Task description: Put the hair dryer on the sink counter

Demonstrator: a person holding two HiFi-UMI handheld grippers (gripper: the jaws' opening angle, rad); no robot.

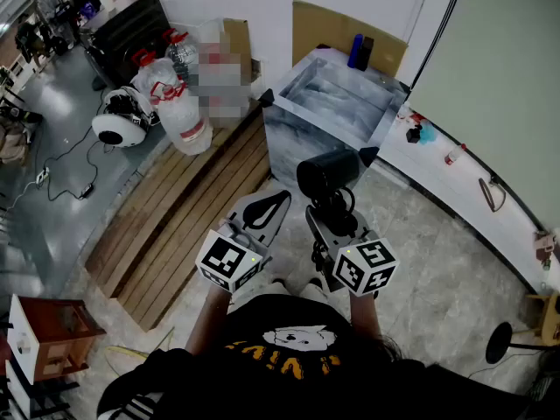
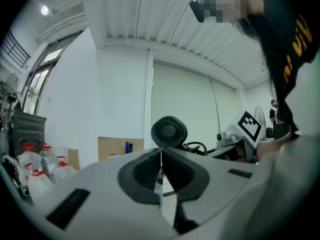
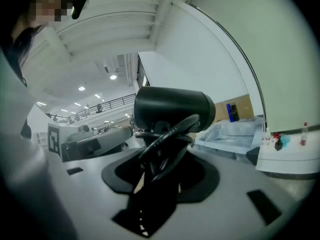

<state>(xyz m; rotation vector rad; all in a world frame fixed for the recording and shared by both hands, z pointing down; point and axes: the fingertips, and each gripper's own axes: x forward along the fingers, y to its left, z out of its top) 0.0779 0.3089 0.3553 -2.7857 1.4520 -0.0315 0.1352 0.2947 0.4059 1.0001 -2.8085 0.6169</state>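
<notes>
My right claw (image 1: 331,210) is clamped on the hair dryer (image 1: 329,171). In the right gripper view, the dryer's handle stands between the jaws of the right claw (image 3: 159,170) with the coiled cord (image 3: 167,139) bundled against it. The hair dryer (image 3: 172,106) sits above the jaw tips. Its handle runs along my claw's line and its barrel lies crosswise, 1 end pointing to each side. The left gripper view looks straight at the round grille end of the hair dryer (image 2: 169,132), so that end faces my left side.

My left claw (image 1: 269,206) has its jaws together with nothing between them, and it hangs beside the right one, on the near side of the sink counter (image 1: 297,147).

The dryer is in the air on the near side of the sink counter, just short of its front wall in the head view. The basin and its rim lie straight beyond it. I judge the next move is to carry it forward over that wall, and my right claw does this alone. I cannot tell from here how high the dryer is against the rim.
</notes>
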